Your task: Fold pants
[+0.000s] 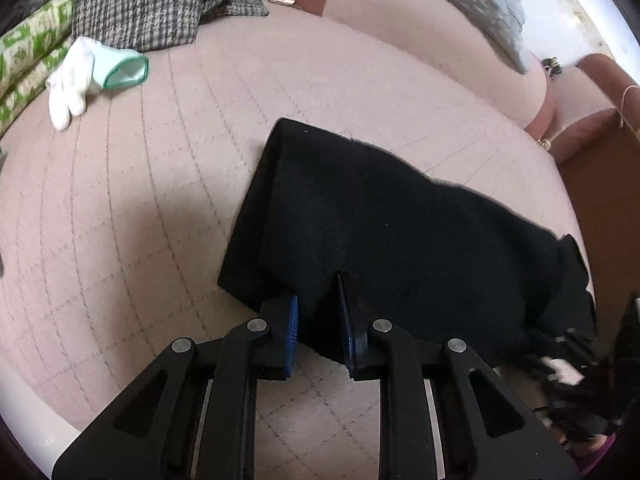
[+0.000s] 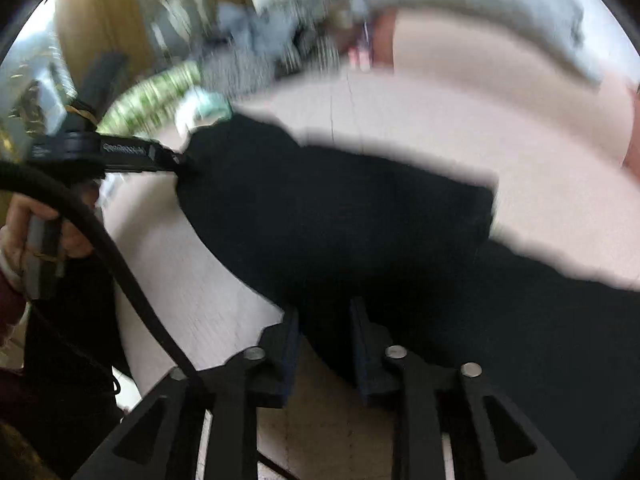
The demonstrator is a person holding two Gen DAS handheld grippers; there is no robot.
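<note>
Left wrist view: the left tongs (image 1: 318, 316) are seen parted around the near edge of the black pants (image 1: 400, 220), spread partly folded on the pink bed (image 1: 160, 200). Right tongs (image 2: 324, 332) likewise straddle the cloth, unclosed; blur hides detail. Further folds seem outstanding. A white glove (image 1: 76, 80) and heaped clothes (image 1: 160, 8) lie well apart, obstructing nothing.
</note>
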